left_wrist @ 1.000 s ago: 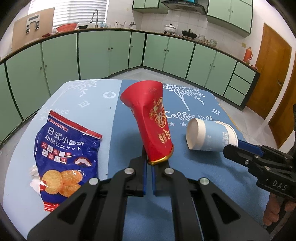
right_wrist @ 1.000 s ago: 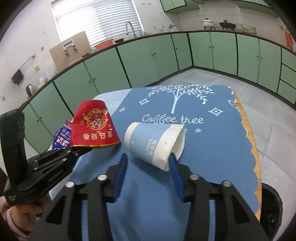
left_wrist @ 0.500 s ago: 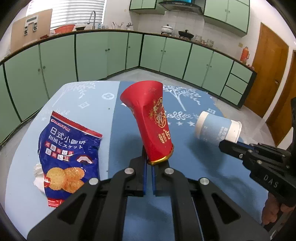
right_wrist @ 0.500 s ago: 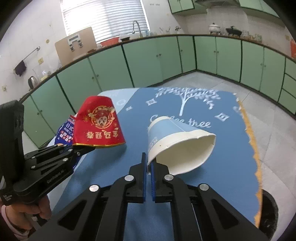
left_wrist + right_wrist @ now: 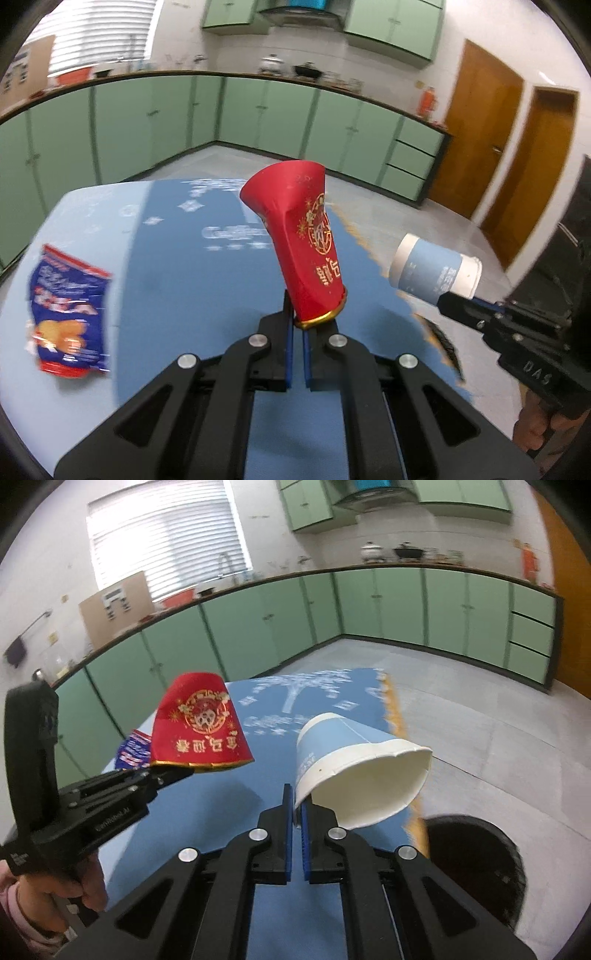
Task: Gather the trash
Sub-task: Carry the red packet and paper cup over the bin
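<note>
Trash is in both tools at once: the left gripper is clamped on the gold-banded rim of a red paper cup, its blue pads pinching one thin fold of the wall, so the cup stands up and tilts forward, base end away from the camera. That rim pinch looks chosen because a squashed cup offers little else to grip; I judge it a light, springy hold that could slip if swung hard. Gold Chinese characters and a round firework-like emblem are printed on the red side, too stylised to read surely. The right gripper is likewise shut on the lip of a white and pale blue paper cup, which hangs sideways with its open mouth toward the lens; small print on its blue sleeve is too blurred to read. Both cups are held in the air above the table's right edge, where the blue cloth ends in a scalloped yellow trim, and a dark round bin sits on the floor just beyond, probably the drop point. White lettering on the cloth is motion-blurred. Near the table's left edge lies a blue biscuit packet, still to be collected. The right tool's body reads "DAS".
</note>
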The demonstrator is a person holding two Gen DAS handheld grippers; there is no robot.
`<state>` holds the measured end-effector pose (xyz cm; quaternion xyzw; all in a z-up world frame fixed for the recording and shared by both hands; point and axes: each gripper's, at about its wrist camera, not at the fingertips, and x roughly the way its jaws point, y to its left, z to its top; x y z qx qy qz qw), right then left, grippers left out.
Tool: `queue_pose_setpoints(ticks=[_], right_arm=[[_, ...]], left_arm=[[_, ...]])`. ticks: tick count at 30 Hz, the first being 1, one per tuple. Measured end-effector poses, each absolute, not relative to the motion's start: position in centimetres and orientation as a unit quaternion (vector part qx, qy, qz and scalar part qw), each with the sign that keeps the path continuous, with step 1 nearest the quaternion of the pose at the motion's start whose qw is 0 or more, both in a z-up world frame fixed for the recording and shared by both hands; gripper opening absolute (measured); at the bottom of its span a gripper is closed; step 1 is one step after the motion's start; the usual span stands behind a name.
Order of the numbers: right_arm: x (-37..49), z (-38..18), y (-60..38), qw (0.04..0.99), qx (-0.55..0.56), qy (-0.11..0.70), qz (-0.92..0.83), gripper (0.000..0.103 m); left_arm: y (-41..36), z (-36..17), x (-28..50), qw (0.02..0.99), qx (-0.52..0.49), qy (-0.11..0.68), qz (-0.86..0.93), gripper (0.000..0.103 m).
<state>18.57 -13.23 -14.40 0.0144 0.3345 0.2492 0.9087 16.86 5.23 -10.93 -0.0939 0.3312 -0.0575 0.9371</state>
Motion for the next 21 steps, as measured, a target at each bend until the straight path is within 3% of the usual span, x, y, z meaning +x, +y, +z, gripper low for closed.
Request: queue_pose_setpoints(ticks=[10, 21], right_arm=[[15.8, -14.7, -23.9, 0.931, 0.045, 0.339, 0.129, 0.004], [15.2, -16.2, -28.7, 0.937, 0.058, 0.337, 0.073, 0.004]], left_arm=[[-5.7, -11.4, 17.5, 0.926, -0.062, 0.335, -0.164, 0.003], [-13.2, -13.7, 19.8, 0.912, -0.031, 0.351, -0.209, 0.003]])
